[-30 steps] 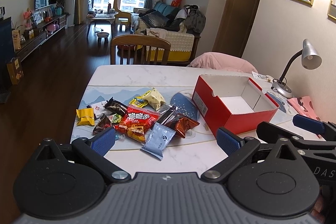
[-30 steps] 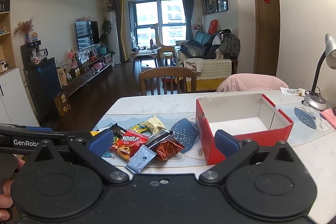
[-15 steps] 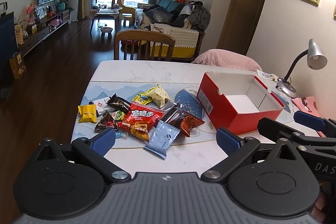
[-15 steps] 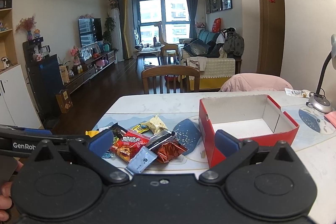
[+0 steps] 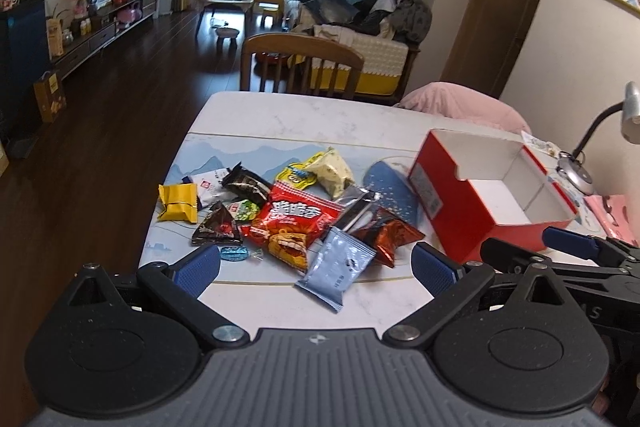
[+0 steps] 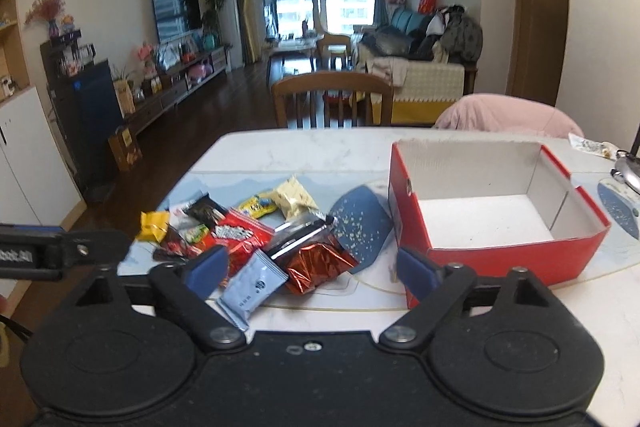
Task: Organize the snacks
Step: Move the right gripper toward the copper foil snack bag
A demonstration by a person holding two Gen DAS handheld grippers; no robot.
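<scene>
1. A heap of snack packets (image 5: 296, 211) lies on the counter (image 5: 288, 123), on its left half.
2. An open box (image 5: 492, 195) stands on the counter to the right of the heap, apart from it.
3. One flat sachet (image 5: 336, 267) lies at the near edge of the heap, partly under a crinkled packet (image 5: 390, 233) on its right.
4. A folded packet (image 5: 178, 201) lies at the heap's far left.
5. A wooden chair (image 5: 300, 67) stands behind the counter's far edge.
6. A desk lamp (image 5: 576, 167) stands right of the box.
7. A sofa (image 5: 360, 43) sits behind the chair.
</scene>
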